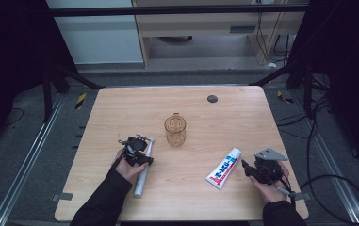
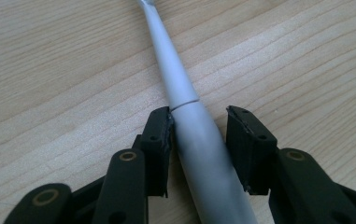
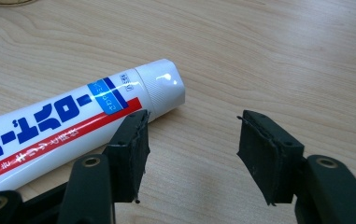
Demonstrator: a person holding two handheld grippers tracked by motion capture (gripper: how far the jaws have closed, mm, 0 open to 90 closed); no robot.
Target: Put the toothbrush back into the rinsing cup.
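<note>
Two items lie on the wooden bench: left tool straddles the grey electric toothbrush, grip incomplete; right tool gapes beside the white toothpaste tube; amber glass mug empty.

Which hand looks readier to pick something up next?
The left. The left gripper already straddles the white toothbrush: one pad touches it, the other stands just off. The right gripper is open over bare table, with the toothpaste tube outside its jaws, so it would probably need repositioning.

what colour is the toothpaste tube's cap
White, ribbed; the toothpaste tube cap shows best in the right gripper view.
</note>
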